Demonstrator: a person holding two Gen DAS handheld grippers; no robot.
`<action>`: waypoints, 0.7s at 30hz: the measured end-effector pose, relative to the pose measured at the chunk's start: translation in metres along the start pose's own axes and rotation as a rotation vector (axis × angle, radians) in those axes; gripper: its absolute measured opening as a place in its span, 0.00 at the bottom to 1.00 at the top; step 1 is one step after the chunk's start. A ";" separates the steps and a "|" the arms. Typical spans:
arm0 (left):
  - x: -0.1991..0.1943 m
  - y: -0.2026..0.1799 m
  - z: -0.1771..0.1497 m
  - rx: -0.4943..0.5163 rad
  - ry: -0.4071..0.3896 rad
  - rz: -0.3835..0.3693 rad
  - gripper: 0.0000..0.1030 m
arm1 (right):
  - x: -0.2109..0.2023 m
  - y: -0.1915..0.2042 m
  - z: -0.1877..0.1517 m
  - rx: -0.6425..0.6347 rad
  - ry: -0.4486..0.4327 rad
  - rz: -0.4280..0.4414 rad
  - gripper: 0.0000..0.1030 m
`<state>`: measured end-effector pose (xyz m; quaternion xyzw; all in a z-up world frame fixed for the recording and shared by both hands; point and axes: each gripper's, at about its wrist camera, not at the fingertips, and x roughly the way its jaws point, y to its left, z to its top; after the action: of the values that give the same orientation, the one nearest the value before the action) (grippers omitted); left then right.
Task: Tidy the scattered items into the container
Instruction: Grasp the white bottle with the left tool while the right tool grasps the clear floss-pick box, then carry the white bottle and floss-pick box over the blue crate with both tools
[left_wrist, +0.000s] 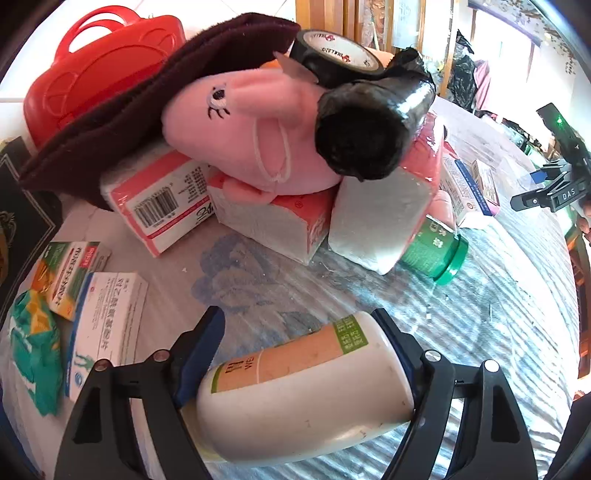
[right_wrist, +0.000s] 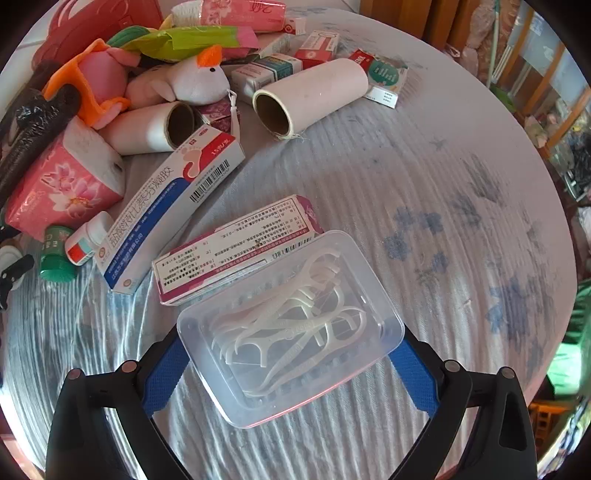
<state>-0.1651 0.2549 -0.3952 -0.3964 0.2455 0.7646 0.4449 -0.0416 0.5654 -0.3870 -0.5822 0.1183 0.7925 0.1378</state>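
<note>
The left gripper (left_wrist: 295, 373) clamped a white bottle (left_wrist: 303, 387) and the right gripper (right_wrist: 291, 354) a clear floss-pick box (right_wrist: 291, 328), apparently bound for the far-left red container (left_wrist: 103, 70).

Left gripper (left_wrist: 295, 354) and right gripper (right_wrist: 288, 354): black frames, blue textured jaws, silver round screws
</note>
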 end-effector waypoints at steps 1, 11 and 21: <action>-0.001 -0.001 0.002 -0.002 -0.003 0.003 0.78 | -0.002 0.000 -0.001 -0.002 -0.002 0.000 0.97; -0.033 0.003 0.006 -0.025 -0.044 0.048 0.78 | -0.033 0.003 -0.014 -0.018 -0.038 0.004 0.97; -0.091 0.010 0.010 -0.039 -0.080 0.098 0.78 | -0.082 0.043 -0.009 -0.049 -0.094 0.026 0.97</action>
<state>-0.1515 0.2125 -0.3141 -0.3615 0.2315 0.8056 0.4084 -0.0258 0.5157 -0.3104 -0.5462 0.0997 0.8232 0.1186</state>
